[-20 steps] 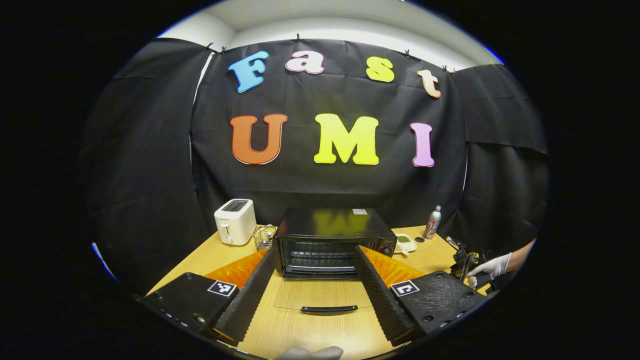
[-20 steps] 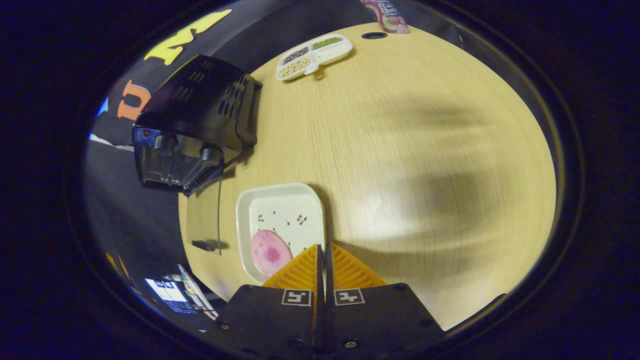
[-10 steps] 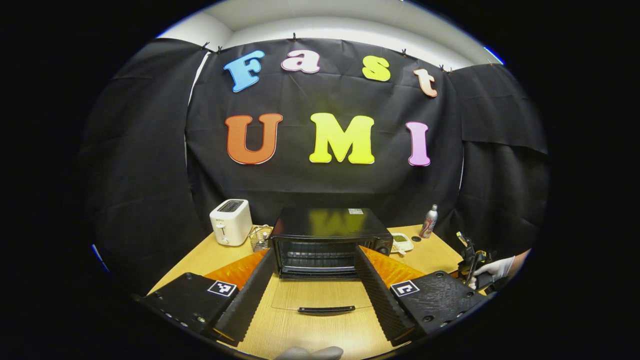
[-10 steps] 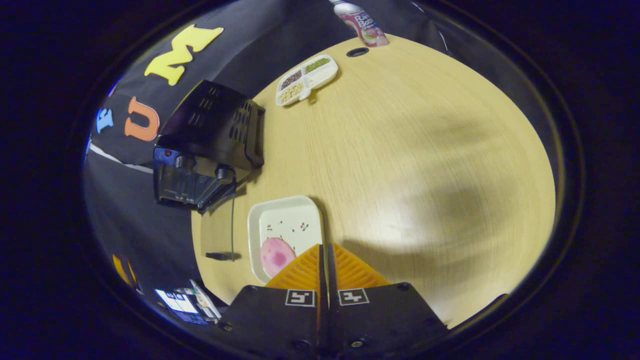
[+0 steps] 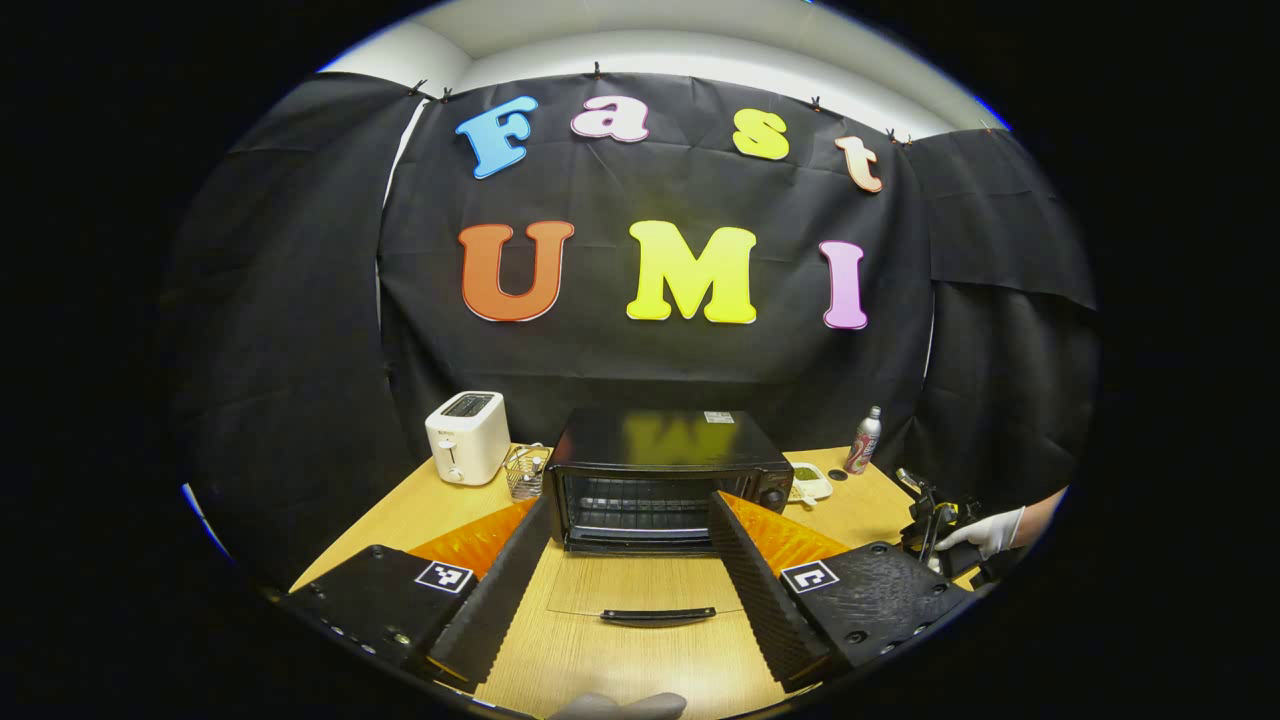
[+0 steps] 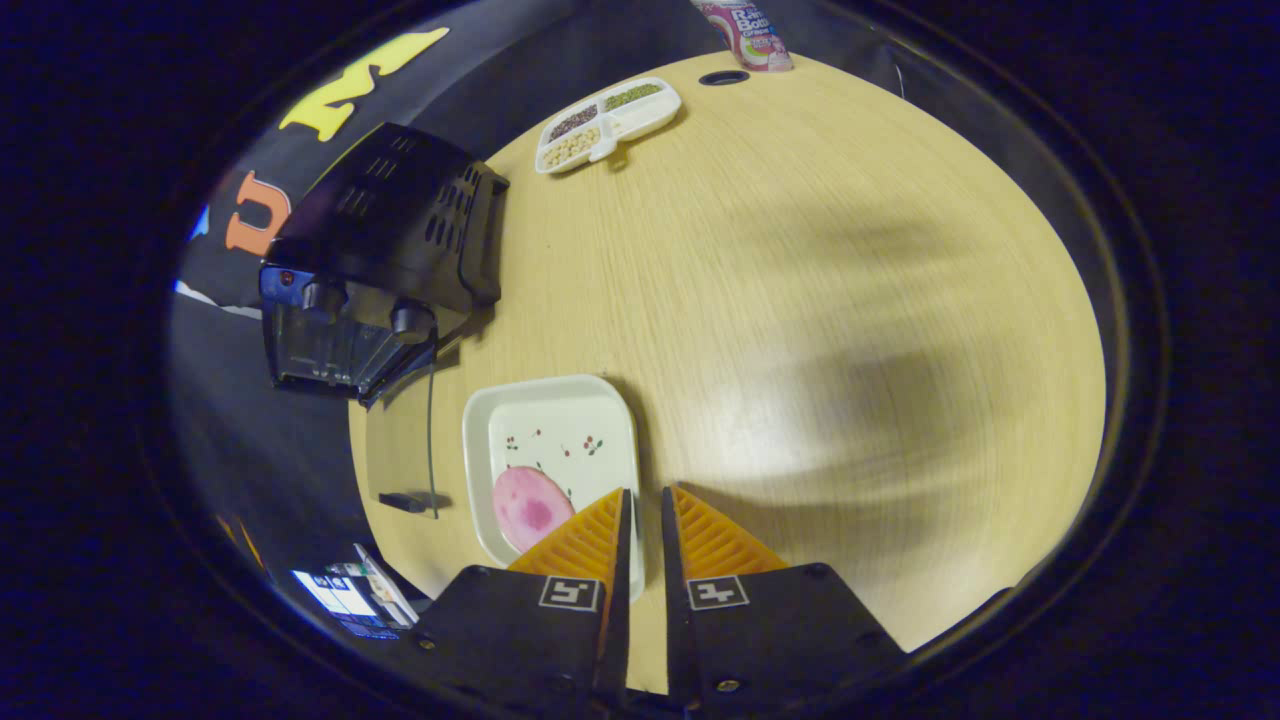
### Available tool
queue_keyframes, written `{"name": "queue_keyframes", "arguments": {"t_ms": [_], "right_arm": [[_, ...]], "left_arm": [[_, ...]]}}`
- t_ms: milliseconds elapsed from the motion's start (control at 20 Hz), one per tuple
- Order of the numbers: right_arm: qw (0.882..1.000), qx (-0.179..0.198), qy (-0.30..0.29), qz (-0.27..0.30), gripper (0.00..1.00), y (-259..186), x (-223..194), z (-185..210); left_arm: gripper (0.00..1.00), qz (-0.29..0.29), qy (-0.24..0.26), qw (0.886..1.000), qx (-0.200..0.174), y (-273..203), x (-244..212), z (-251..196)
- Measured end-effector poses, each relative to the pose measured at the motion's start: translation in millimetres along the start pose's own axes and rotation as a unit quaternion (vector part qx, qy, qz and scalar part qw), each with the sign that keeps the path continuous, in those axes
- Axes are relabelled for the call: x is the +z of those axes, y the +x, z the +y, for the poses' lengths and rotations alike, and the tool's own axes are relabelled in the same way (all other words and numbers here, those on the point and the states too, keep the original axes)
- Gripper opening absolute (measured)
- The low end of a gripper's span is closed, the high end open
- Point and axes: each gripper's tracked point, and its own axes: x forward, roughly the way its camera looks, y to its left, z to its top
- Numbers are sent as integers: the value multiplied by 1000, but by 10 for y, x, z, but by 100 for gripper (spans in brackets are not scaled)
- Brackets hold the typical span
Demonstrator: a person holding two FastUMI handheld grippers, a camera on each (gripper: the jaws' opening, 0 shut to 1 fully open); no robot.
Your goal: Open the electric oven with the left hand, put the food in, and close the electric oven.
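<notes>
The left gripper (image 5: 630,560) stood wide apart at 6 o'clock before the open oven (image 5: 668,480). At 7 o'clock, the food (image 6: 531,508) lay on its plate (image 6: 560,440); the right gripper (image 6: 641,520), slightly parted, needed to grasp it next.

Booth backdrop and counter, both views.

Black cloth wall (image 5: 650,370) is hanging in draped panels behind the counter (image 5: 640,660), clipped along its top edge; a pale ceiling strip (image 5: 690,45) is showing above it, lit from overhead. A white gap is showing between two cloth panels at the left. The counter is light wood grain, running to the cloth at the back. In the right gripper view the counter (image 6: 830,300) is catching soft glare and carrying broad blurred shadows, with a small round hole (image 6: 723,77) near its far edge.
</notes>
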Motion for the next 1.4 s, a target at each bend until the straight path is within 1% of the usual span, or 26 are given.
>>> {"name": "queue_keyframes", "arguments": {"t_ms": [100, 200, 250, 350, 400, 450, 500, 550, 600, 750, 850, 900, 950, 1000, 1050, 1100, 1150, 1200, 1250, 1400], "right_arm": [[1000, -14, -5, 9, 19, 23, 0, 45], [999, -37, -12, 17, 17, 57, -14, 61], [999, -48, -15, 20, 18, 44, -7, 64], [997, -69, -14, 22, 15, 63, -1, 66], [996, -81, -12, 20, 11, 62, 9, 46], [996, -86, -10, 17, 0, 91, -6, 31], [996, -81, -16, 16, 2, 59, 1, 40], [997, -71, -20, 16, 1, 56, -18, 33], [998, -56, -14, 18, 4, 49, -17, 38], [999, 11, 28, 18, 4, 44, -22, 64], [997, 59, 40, 7, 3, 38, -52, 85], [996, 72, 51, 4, 0, 39, -75, 76], [994, 93, 62, -3, 1, 11, -88, 100], [992, 103, 71, -10, 4, -4, -89, 101], [990, 112, 78, -19, 0, -35, -79, 90], [989, 117, 81, -27, 4, -50, -67, 82], [988, 121, 87, -34, 0, -80, -54, 77], [987, 125, 89, -45, 4, -113, -38, 85], [986, 131, 91, -54, 4, -156, -35, 109], [980, 142, 113, -78, 4, -439, -68, 130]], "left_arm": [[96, 0, -4, 1000, 2, 5, -7, 17], [96, 0, -7, 1000, 4, 19, -19, 52], [96, 1, -8, 1000, 4, 28, -27, 63], [96, 4, -12, 1000, 6, 63, -57, 91], [96, 6, -13, 1000, 7, 66, -72, 104], [96, 6, -15, 1000, 8, 74, -84, 122], [96, 7, -16, 1000, 8, 78, -94, 134], [96, 8, -18, 1000, 10, 82, -103, 150], [96, 9, -20, 1000, 10, 100, -117, 150], [96, 10, -19, 1000, 10, 119, -109, 152], [96, 10, -15, 1000, 11, 127, -82, 146], [96, 8, -14, 1000, 11, 117, -76, 139], [96, 8, -12, 1000, 10, 116, -59, 123], [96, 9, -10, 1000, 11, 122, -61, 116], [96, 11, -8, 1000, 10, 124, -56, 98], [96, 12, -7, 1000, 10, 112, -69, 85], [96, 12, -6, 1000, 8, 113, -59, 57], [96, 12, -5, 1000, 8, 114, -50, 46], [96, 12, -4, 1000, 7, 111, -51, 38], [96, 11, -2, 1000, 7, 85, -37, 7]]}}
